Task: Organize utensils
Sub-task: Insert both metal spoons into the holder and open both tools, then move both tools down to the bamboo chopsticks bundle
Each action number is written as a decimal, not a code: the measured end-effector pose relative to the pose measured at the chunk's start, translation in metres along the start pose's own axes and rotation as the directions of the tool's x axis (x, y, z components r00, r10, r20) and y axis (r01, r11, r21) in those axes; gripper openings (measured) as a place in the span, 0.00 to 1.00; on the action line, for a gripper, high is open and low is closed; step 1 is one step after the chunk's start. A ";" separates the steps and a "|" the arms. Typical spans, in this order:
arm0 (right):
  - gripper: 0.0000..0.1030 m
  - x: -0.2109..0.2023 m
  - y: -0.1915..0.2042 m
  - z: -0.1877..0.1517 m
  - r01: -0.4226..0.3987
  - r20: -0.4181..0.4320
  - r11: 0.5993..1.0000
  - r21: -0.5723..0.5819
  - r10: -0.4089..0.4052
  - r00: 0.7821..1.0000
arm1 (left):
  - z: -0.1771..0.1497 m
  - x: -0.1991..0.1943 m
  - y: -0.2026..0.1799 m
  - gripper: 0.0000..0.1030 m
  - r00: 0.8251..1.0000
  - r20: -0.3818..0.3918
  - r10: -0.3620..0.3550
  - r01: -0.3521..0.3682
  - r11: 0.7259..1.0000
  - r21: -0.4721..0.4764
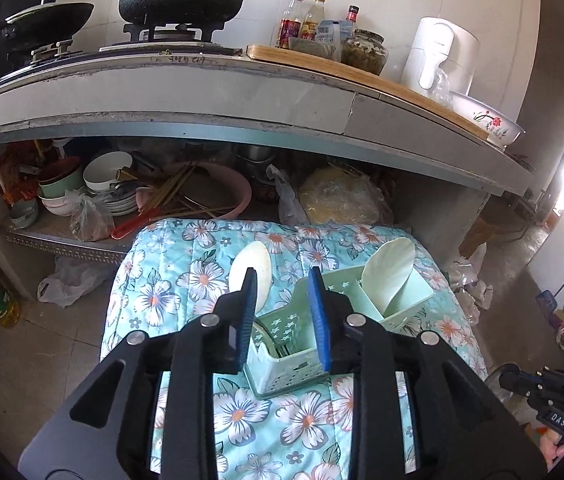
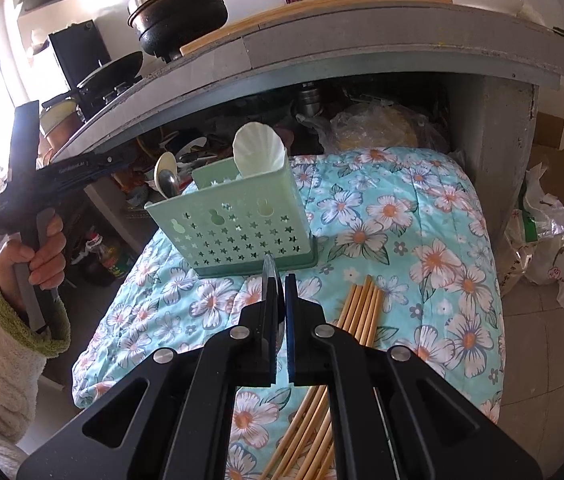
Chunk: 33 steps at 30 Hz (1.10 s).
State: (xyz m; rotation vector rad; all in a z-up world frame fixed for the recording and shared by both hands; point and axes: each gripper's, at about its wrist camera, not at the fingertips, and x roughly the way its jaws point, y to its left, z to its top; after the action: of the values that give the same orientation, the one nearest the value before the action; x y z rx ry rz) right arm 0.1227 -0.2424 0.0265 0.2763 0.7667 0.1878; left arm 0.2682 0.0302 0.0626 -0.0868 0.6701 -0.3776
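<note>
right gripper, nearest in its own view, has its jaws clamped on a thin metal utensil, seen edge-on; which kind cannot be told. bamboo chopsticks lie loose on the floral quilt at its 4 o'clock. risk: the soft quilt could let the green holder tip if an item is pushed in off-centre. left gripper hovers above the holder, jaws apart and empty; a careless descent could knock it. the holder is pale green, perforated with stars, divided; a pale green scoop stands at 2 o'clock, a cream spoon at 11 o'clock.
</note>
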 end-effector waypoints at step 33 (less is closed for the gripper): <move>0.04 0.087 0.061 0.145 0.290 0.295 0.929 -0.232 -0.217 0.931 | -0.145 -0.079 0.080 0.66 0.993 -0.060 0.103 -0.111 0.983 -0.147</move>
State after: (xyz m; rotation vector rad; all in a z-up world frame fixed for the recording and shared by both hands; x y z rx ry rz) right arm 0.2825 -0.1872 0.0885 -0.0624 0.4962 0.0061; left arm 0.1470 0.1394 -0.0202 -0.1840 0.7512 -0.2264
